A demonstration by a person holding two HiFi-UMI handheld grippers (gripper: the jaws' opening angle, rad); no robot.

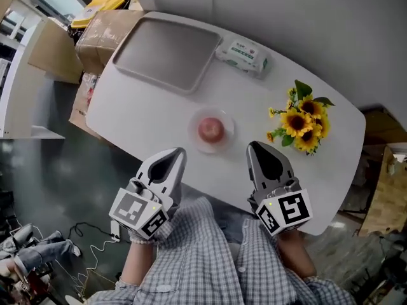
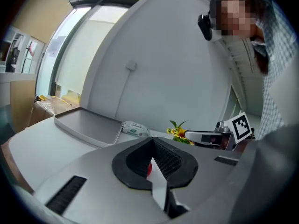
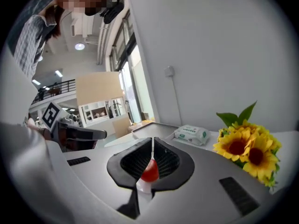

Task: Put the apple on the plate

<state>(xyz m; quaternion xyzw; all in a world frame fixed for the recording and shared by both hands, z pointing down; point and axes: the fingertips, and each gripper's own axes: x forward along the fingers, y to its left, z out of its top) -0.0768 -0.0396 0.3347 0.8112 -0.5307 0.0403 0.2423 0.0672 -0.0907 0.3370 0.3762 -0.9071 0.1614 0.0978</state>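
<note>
A red apple (image 1: 211,129) sits on a small pale plate (image 1: 194,125) near the front middle of the white table (image 1: 137,122). My left gripper (image 1: 180,151) hovers at the table's front edge, just left of and nearer than the plate, jaws shut and empty. My right gripper (image 1: 252,145) is level with it on the plate's right, also shut and empty. In the left gripper view a sliver of the apple (image 2: 149,168) shows behind the closed jaws of the left gripper (image 2: 153,141). In the right gripper view the apple (image 3: 150,171) and plate (image 3: 143,188) show beyond the right gripper (image 3: 153,140).
A grey tray (image 1: 166,51) lies at the table's far left, with a pack of wipes (image 1: 242,54) beside it. A bunch of sunflowers (image 1: 304,121) lies at the right. Cardboard boxes (image 1: 102,30) stand off the table's far left. The person's checked sleeves are below.
</note>
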